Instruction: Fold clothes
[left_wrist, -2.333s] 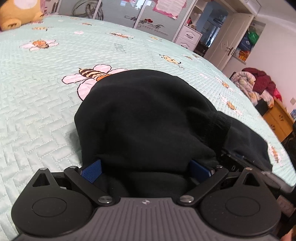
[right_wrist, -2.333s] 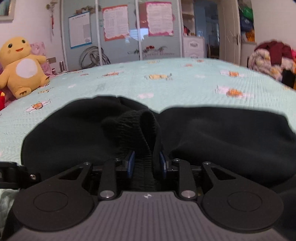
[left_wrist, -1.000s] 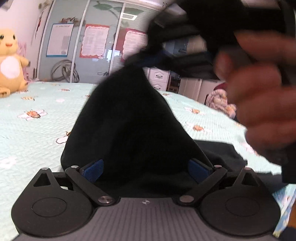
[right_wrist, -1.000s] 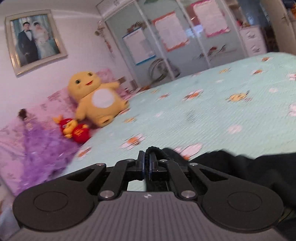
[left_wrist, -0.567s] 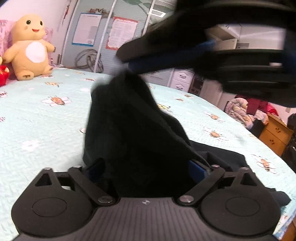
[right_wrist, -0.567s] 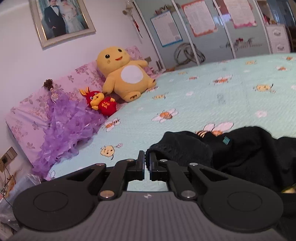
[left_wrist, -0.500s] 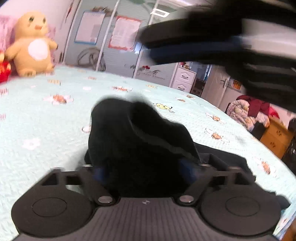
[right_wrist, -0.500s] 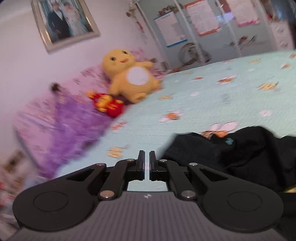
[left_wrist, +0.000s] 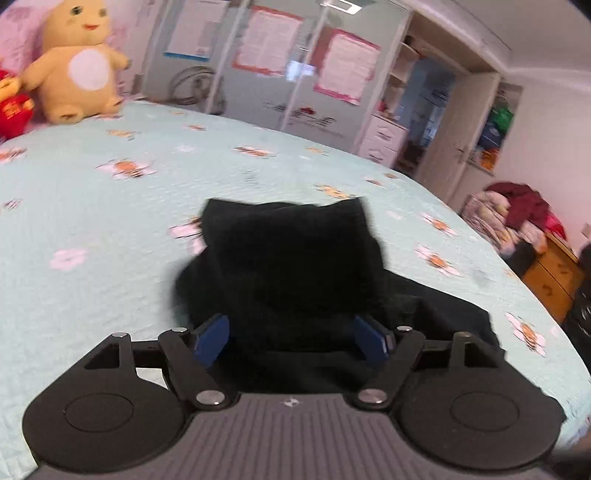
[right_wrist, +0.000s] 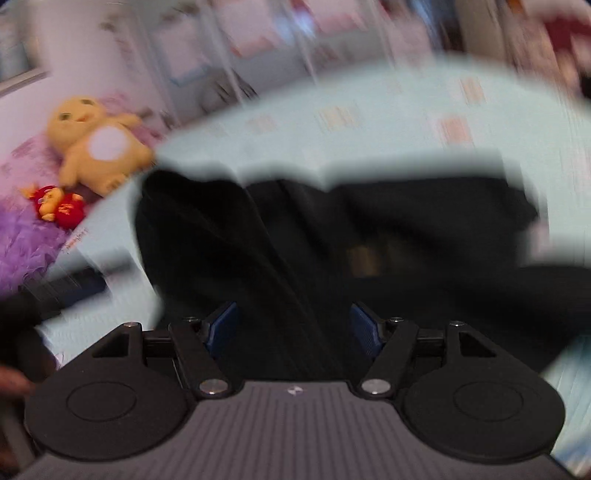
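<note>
The black knit garment (left_wrist: 291, 266) lies heaped on the bed's pale green quilted bedspread (left_wrist: 92, 229) printed with bees. The left claw (left_wrist: 291, 338) has just been opening; its 2 blue pads (left_wrist: 212, 338) stand apart with the dark cloth bunched between them, and whether they press on it I cannot tell. The right claw (right_wrist: 293, 326), in a blurred view, has just been opening too, spread over the cloth. A yellow plush toy (left_wrist: 75, 64) sits at 10 o'clock.
</note>
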